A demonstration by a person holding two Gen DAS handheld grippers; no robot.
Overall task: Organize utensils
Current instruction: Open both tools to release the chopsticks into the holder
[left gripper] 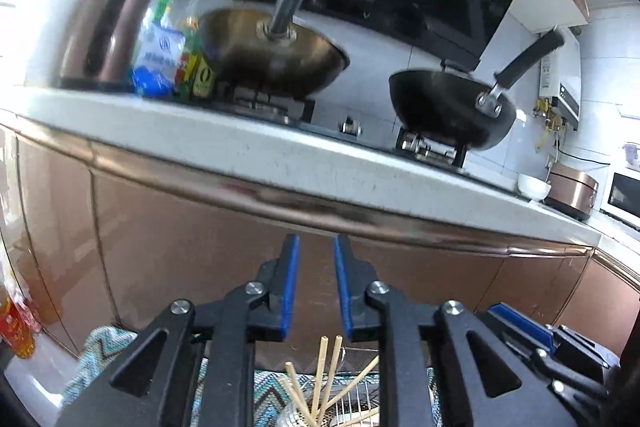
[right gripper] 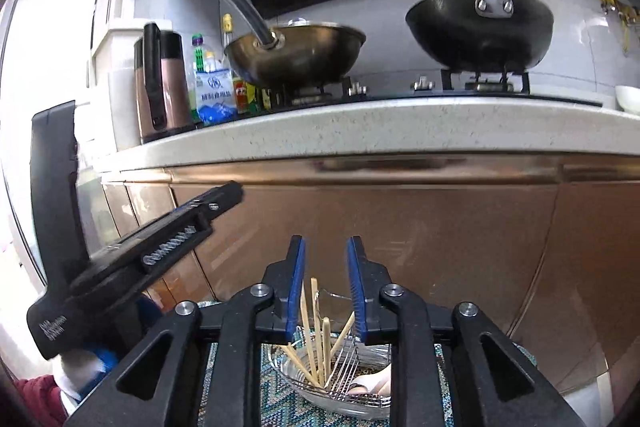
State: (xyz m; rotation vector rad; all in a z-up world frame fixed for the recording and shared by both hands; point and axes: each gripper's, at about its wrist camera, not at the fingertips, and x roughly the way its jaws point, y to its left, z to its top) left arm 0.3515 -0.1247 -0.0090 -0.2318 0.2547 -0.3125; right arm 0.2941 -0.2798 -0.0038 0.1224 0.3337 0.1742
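Observation:
Several wooden chopsticks stand upright in a wire utensil basket on a patterned mat, with a white spoon lying in the basket. My right gripper is open and empty, raised above the chopsticks. My left gripper is open and empty, above the same chopsticks. The left gripper's body shows at the left of the right wrist view. The right gripper shows at the lower right of the left wrist view.
A countertop with copper cabinet fronts stands ahead. On it are a steel wok, a black wok, a kettle, bottles and a salt bag. A white bowl and a rice cooker are at the right.

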